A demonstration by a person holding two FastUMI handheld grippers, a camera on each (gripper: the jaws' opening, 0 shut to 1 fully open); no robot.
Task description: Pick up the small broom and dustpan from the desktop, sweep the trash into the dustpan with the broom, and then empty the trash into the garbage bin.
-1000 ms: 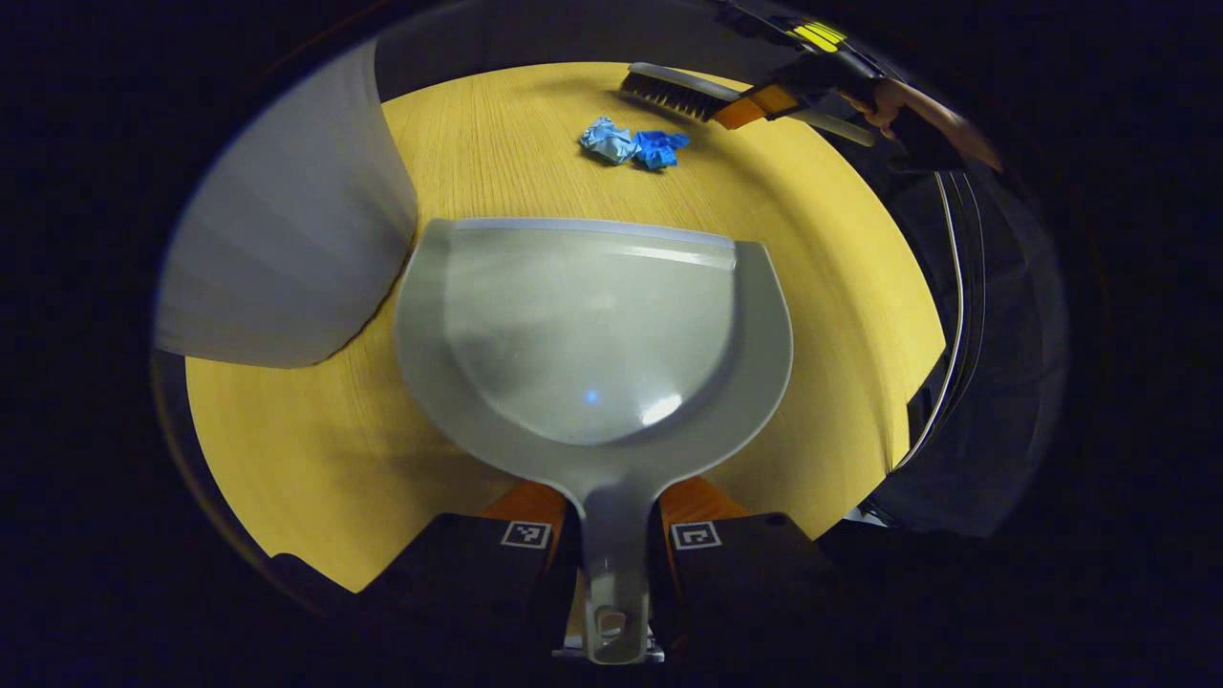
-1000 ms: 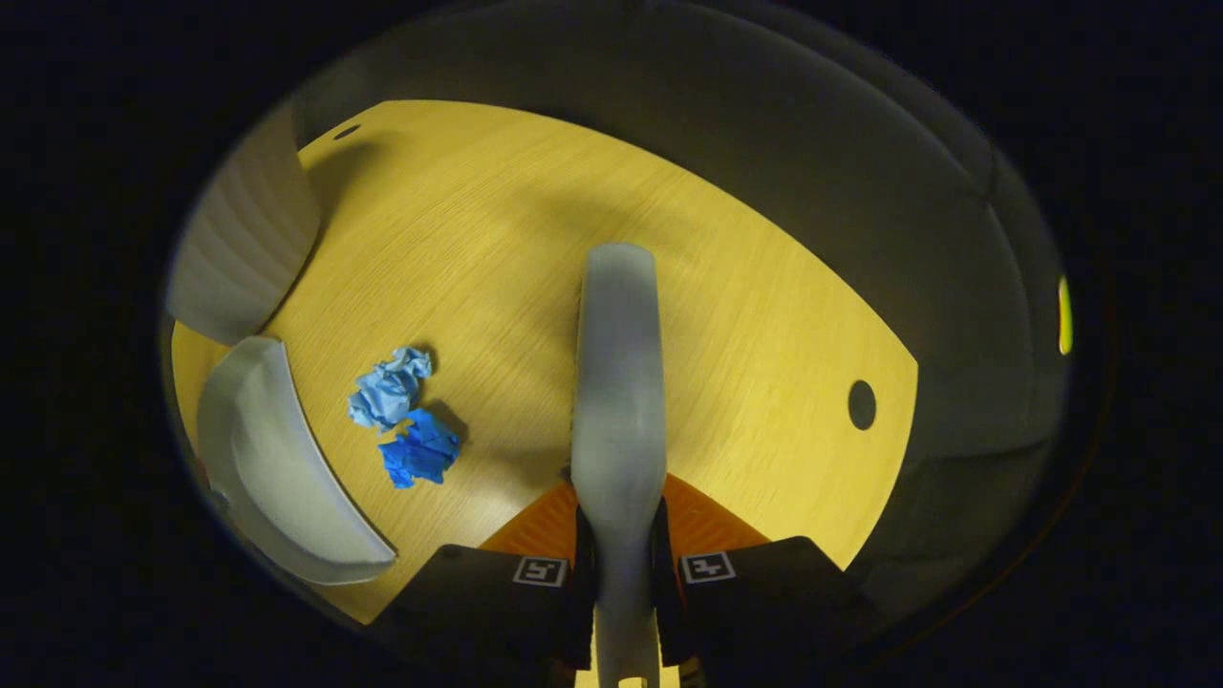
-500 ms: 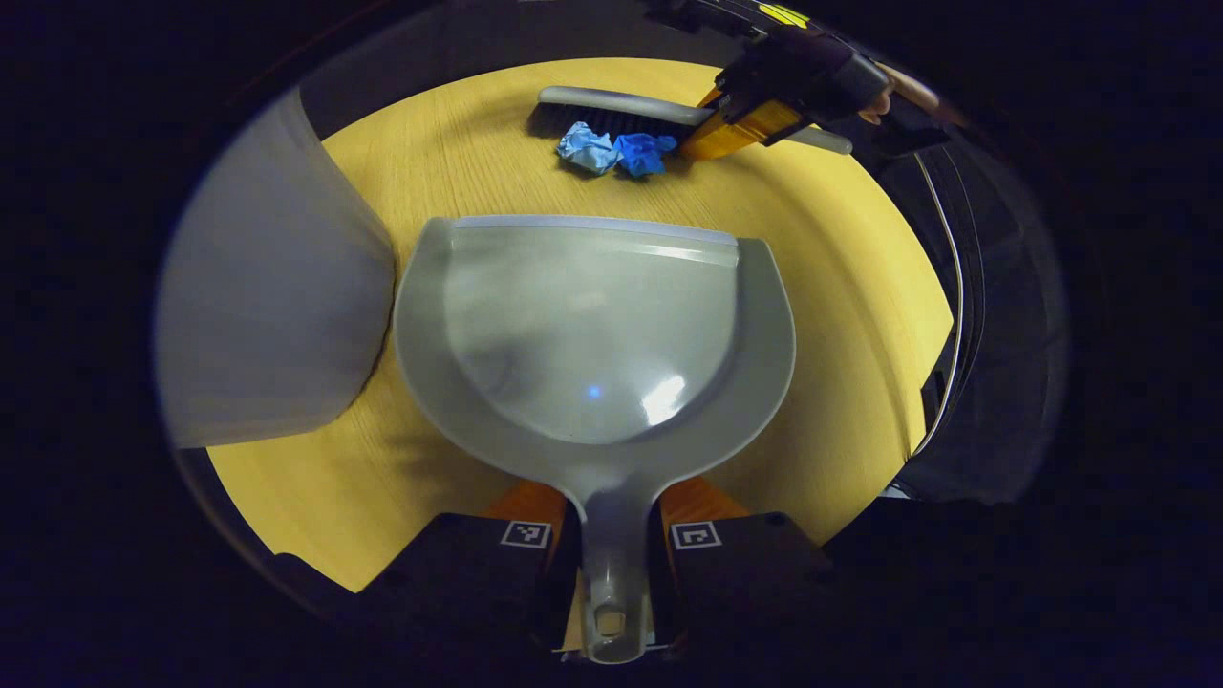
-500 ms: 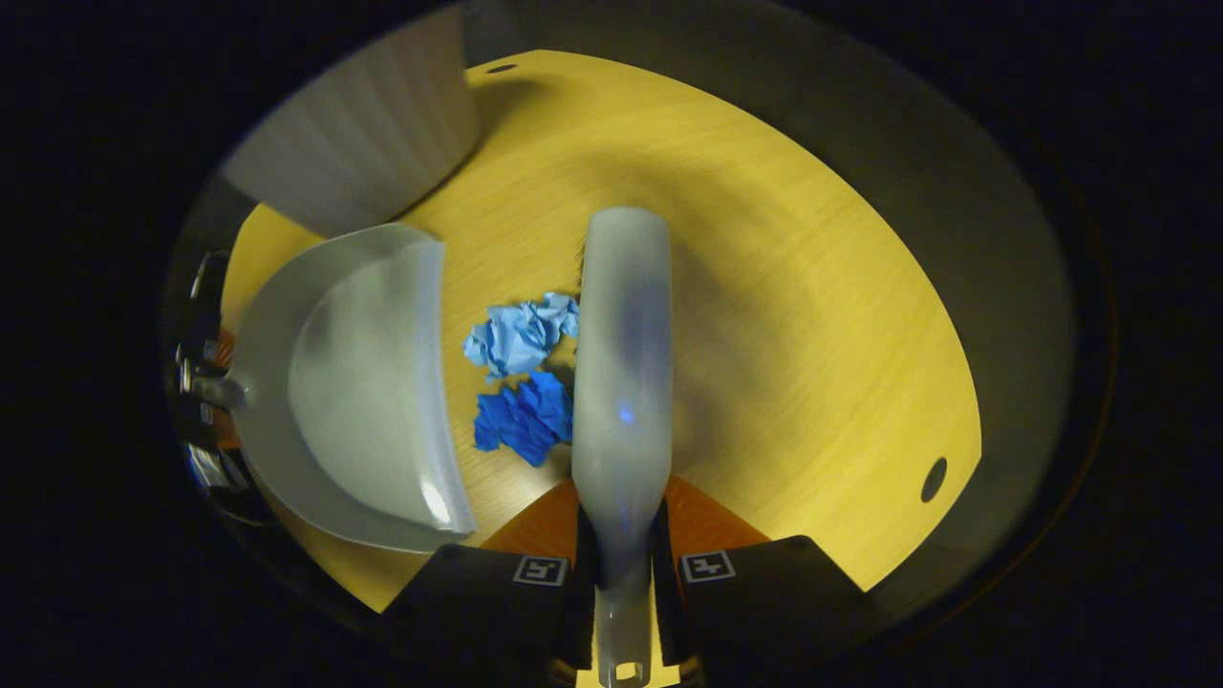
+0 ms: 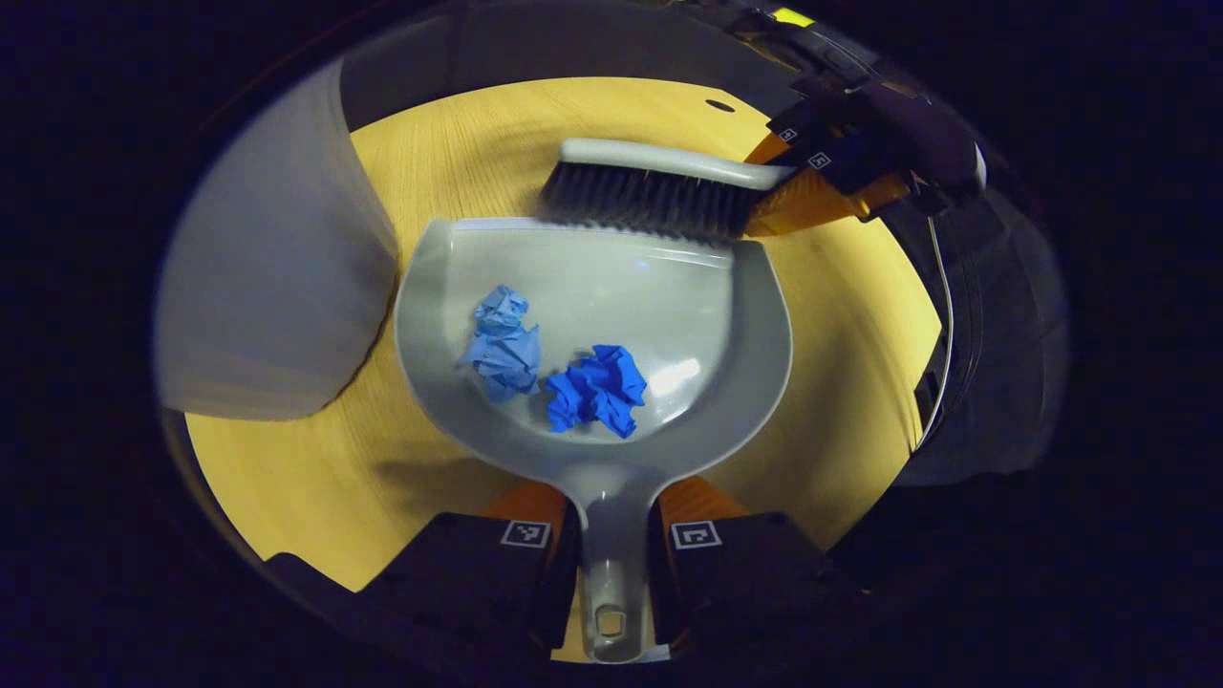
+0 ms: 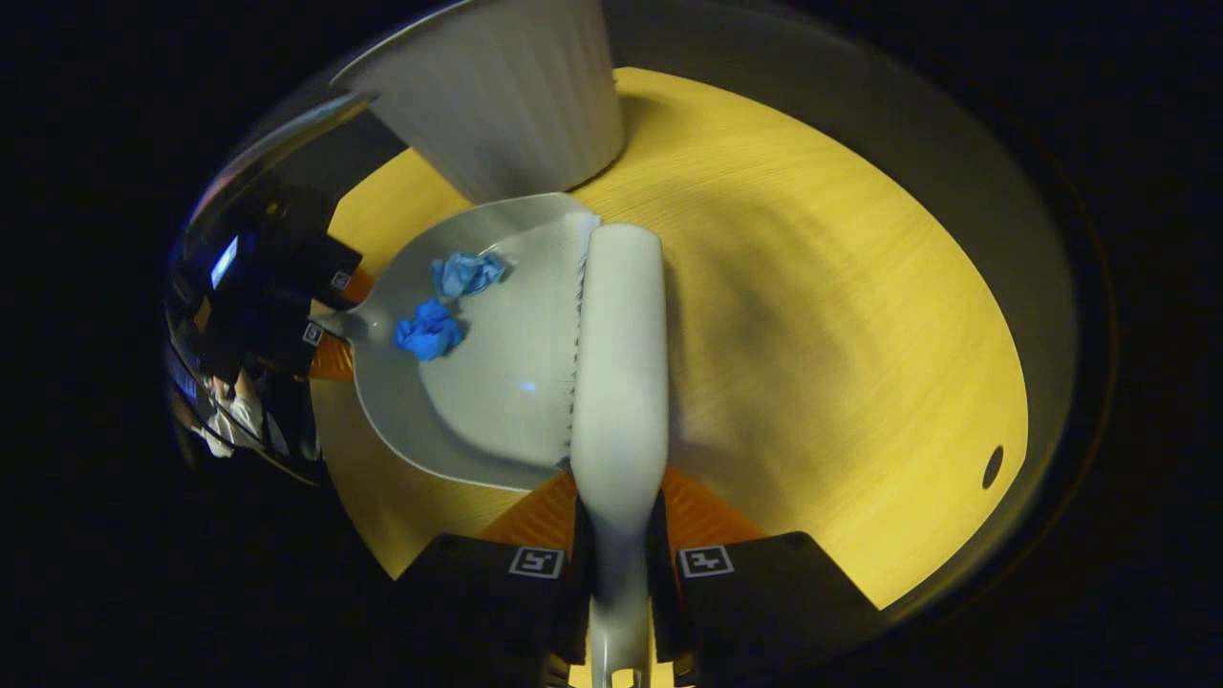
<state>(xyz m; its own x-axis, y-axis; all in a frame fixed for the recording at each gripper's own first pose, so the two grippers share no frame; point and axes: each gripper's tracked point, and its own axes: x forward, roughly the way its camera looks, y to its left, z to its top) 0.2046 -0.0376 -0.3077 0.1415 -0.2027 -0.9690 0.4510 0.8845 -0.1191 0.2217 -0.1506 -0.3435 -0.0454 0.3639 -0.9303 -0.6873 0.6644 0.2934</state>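
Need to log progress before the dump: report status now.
Left gripper shut on dustpan handle, right gripper shut on broom. Both paper wads in pan. Bin beside pan, nothing blocking.

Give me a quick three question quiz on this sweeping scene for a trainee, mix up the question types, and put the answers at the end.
1. True or false: both paper wads lie inside the dustpan.
2. What is the right gripper holding? A broom; B bin; C nothing.
3. Fill in: the broom's bristles rest at the dustpan's ____ edge.

Key: 1 true: the light blue wad and dark blue wad are in the pan. 2 A. 3 front. The left gripper holds the pan's handle.
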